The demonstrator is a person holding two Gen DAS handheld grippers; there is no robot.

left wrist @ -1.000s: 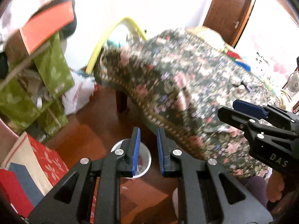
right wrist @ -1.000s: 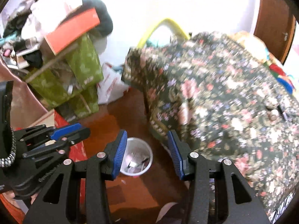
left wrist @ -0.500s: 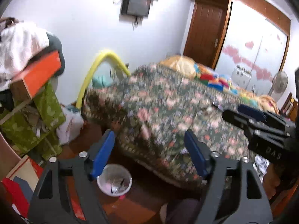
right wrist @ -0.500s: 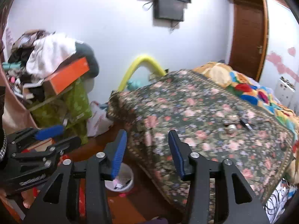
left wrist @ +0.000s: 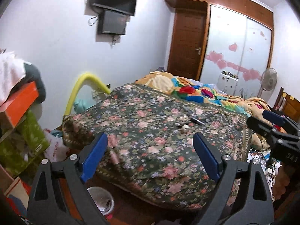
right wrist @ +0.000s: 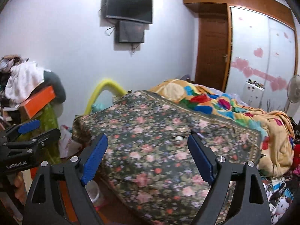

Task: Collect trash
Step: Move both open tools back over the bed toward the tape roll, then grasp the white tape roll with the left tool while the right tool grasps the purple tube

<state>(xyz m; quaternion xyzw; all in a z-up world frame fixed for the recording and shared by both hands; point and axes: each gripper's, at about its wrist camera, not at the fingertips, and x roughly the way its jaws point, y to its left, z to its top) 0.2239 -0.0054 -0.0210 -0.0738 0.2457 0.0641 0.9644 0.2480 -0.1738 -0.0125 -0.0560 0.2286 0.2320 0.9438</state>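
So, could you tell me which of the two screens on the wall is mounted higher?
The wide flat TV is higher; the smaller boxy screen hangs directly beneath it.

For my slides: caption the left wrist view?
Open left gripper faces floral bedspread; bin below.

The floral bedspread (left wrist: 153, 142) is spread wide and open to reach from above, crossed only by small items (left wrist: 185, 129) near its middle. The floor gap beside the bed is narrowed by the bin (left wrist: 101, 200) and piled boxes (left wrist: 20, 101).
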